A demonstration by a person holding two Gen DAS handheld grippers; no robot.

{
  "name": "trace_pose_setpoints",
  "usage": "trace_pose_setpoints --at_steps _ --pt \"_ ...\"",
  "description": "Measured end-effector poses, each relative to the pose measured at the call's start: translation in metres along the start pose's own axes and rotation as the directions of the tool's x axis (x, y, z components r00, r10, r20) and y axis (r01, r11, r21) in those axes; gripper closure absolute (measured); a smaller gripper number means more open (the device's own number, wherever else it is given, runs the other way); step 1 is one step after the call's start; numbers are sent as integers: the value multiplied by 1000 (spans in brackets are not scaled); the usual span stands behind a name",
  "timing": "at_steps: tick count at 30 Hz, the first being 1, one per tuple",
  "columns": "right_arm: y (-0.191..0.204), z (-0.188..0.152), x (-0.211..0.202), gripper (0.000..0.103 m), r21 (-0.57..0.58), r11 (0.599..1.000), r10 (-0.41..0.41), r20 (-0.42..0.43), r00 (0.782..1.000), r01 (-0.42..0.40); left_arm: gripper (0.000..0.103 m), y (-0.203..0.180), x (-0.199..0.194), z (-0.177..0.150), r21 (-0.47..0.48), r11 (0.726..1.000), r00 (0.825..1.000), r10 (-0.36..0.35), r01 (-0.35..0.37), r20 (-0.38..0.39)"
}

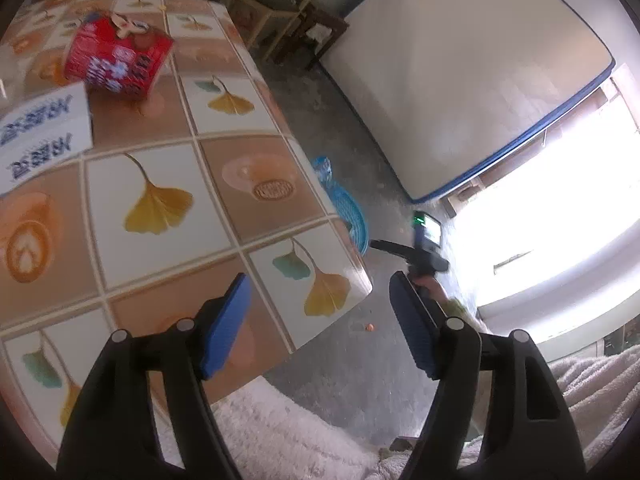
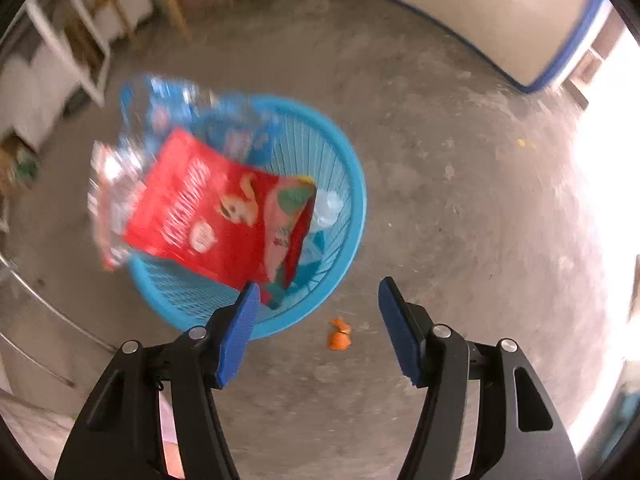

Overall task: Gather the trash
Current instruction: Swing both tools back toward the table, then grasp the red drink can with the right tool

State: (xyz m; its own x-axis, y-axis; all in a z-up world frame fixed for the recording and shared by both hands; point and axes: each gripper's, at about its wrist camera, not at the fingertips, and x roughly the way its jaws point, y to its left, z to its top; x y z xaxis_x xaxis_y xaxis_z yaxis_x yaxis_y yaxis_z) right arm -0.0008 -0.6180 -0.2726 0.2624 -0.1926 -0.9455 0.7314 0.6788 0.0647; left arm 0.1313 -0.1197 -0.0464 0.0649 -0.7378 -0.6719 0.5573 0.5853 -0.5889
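In the right wrist view a blue plastic basket [image 2: 352, 184] stands on the concrete floor, holding a red snack bag [image 2: 216, 216], crumpled clear wrappers [image 2: 116, 184] and a clear bottle [image 2: 328, 206]. My right gripper [image 2: 316, 300] is open and empty just above and to the right of the basket; the red bag is blurred. In the left wrist view my left gripper [image 1: 320, 296] is open and empty over the table's corner. A red snack box [image 1: 116, 56] and a white box with blue print [image 1: 40, 128] lie on the table [image 1: 168, 264]. The basket [image 1: 352, 216] shows beyond the table edge.
A small orange peel [image 2: 340, 334] lies on the floor beside the basket. A mattress with blue trim [image 1: 460, 80] leans on the wall. Wooden furniture [image 1: 272, 12] stands at the back. A fluffy white blanket [image 1: 288, 432] lies below the table edge. Bright light comes from the right.
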Motion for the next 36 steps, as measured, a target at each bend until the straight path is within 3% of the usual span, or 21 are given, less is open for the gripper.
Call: trace_pose_setpoints --at_steps 4,6,9,14,18,20,23,27,30,36 --pt "2 -14 -52 42 54 992 110 85 990 -115 32 3 -15 -4 4 1000 999 21 -21 40" --pt "11 -21 -76 33 51 984 162 118 980 -169 32 6 -22 -6 7 999 998 36 -36 54" --pt "37 -30 -123 30 0 963 265 175 948 -269 31 10 -38 -11 9 999 995 51 -52 91" --pt "95 -26 -185 28 -154 919 391 219 894 -364 28 21 -70 -23 11 997 984 75 -78 161" --pt "167 -23 -227 22 -333 849 490 205 847 -410 26 31 -95 -33 2 994 971 103 -106 214" --pt "214 -24 -247 21 -448 788 541 176 822 -422 25 39 -108 -39 -6 991 961 129 -131 245" --pt "275 -29 -266 17 -578 701 583 126 803 -418 23 50 -124 -49 -15 984 944 173 -176 280" --pt "365 -35 -285 15 -737 561 606 55 794 -377 21 66 -141 -60 -26 975 926 216 -219 309" --pt "419 -41 -286 13 -813 485 588 31 808 -322 20 78 -148 -67 -42 971 917 235 -234 322" --pt "528 -41 -249 13 -933 344 450 66 891 -105 20 102 -158 -76 -87 971 914 240 -223 327"
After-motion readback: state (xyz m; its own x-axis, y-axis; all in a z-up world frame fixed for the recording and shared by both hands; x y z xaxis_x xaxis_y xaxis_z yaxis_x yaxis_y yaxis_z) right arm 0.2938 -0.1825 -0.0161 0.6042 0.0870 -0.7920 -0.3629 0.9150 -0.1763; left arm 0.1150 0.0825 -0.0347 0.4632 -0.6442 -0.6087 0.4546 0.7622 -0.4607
